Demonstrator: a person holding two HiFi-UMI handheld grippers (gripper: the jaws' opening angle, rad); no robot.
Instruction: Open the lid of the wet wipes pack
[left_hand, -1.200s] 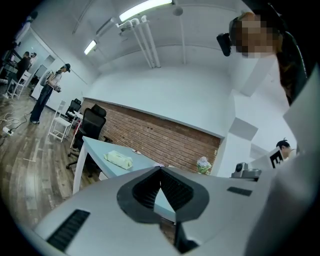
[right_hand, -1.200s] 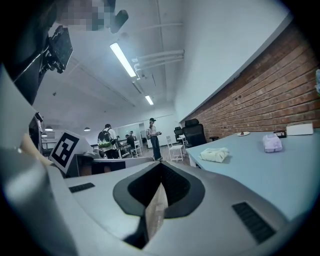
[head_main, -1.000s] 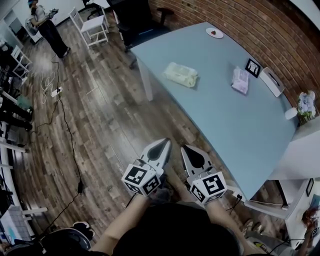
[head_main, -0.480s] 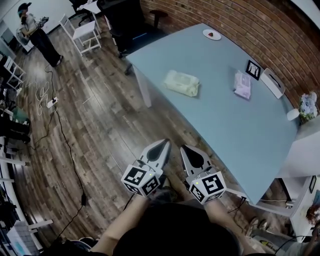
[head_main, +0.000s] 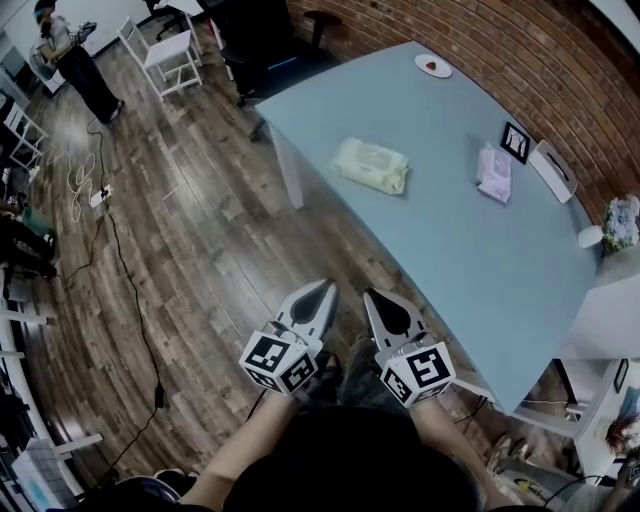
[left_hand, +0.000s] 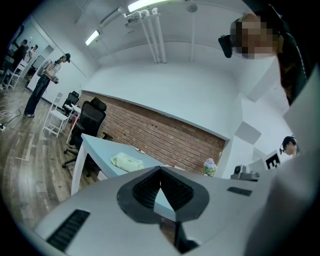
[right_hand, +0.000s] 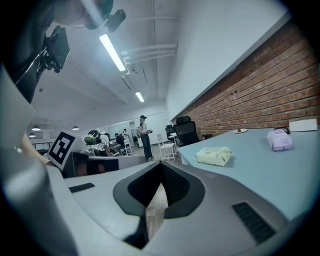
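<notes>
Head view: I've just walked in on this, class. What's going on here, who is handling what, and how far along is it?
A person holds a gripper in each hand, low in front of the body over the wooden floor, short of the table. The left gripper and right gripper are both shut with nothing between the jaws. The wet wipes pack lies on the table near its far corner, with nothing touching it, so work on the lid has not started.

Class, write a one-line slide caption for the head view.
Left gripper and right gripper, jaws shut, held over wooden floor short of the blue table bearing the pale green wet wipes pack.
</notes>
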